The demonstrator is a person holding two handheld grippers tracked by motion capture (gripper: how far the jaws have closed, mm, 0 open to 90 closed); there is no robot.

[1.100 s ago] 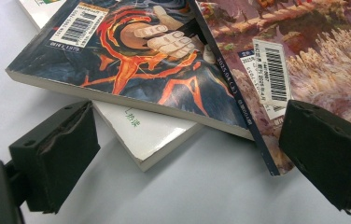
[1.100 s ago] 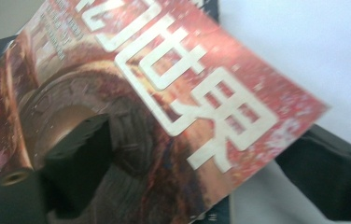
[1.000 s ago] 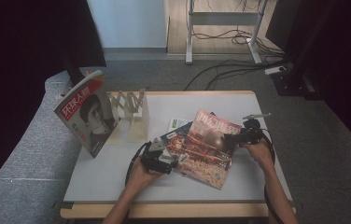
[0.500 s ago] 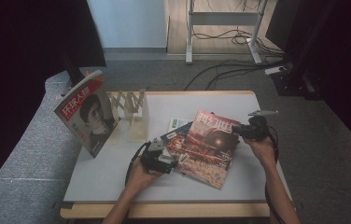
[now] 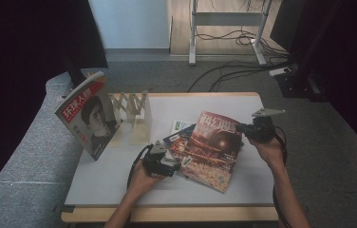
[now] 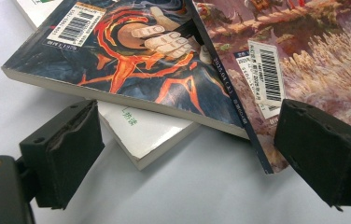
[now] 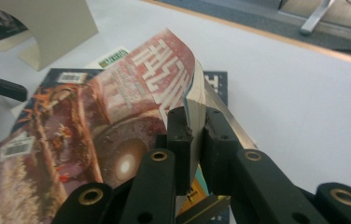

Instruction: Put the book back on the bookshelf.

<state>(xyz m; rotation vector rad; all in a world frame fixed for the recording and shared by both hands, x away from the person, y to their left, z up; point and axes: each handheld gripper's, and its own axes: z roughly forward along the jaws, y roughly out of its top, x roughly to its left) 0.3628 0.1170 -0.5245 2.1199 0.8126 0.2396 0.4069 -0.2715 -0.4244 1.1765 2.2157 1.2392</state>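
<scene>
The red magazine (image 5: 212, 147) covers most of the dark book (image 6: 131, 60) and white booklet (image 6: 148, 135) stacked beneath it. In the left gripper view, picture edges cut off the magazine's top and right. Barcode digits there are too small to read.

Left gripper (image 5: 167, 161) low, jaws wide apart — right gripper (image 5: 243, 129) raised, clamped.

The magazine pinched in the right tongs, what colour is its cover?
Mostly red and rust-brown, with a glowing planet-like sphere; the magazine shows best in the high view.

Bright tabletop, dark surroundings, soft focus
</scene>
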